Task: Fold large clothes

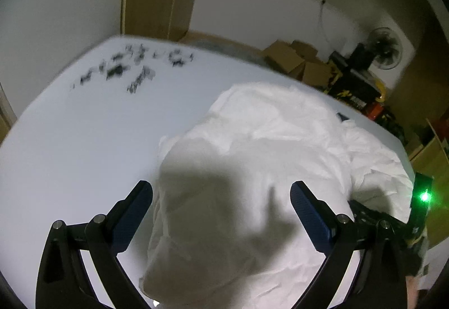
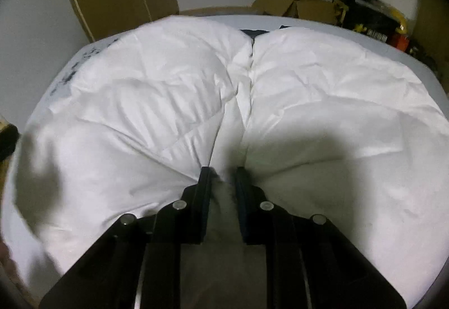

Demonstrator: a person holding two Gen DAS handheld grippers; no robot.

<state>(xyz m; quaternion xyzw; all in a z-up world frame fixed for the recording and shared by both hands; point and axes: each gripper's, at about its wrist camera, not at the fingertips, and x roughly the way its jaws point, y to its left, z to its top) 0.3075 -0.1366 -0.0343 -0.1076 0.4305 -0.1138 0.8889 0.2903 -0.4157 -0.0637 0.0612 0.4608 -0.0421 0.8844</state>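
White padded jacket (image 2: 174, 101) is spread over most of the white counter (image 1: 84, 118), hem toward the near edge. Right gripper (image 2: 223, 171) jaws are pinched shut on a bunched ridge of fabric at the near middle. Left gripper (image 1: 221, 194) jaws are wide open above the jacket's left side, nothing between them. Risks: slick fabric could slip from the narrow pinch; with one side unheld, a lopsided fold could be dragged toward the counter edge.

Left gripper (image 1: 221, 194) hovering, jaws wide apart, over a white garment (image 1: 280, 140).
The crumpled garment is lying on a white table (image 1: 84, 126) (blurred dark marks near its far edge); cardboard boxes (image 1: 294, 62) are sitting beyond.
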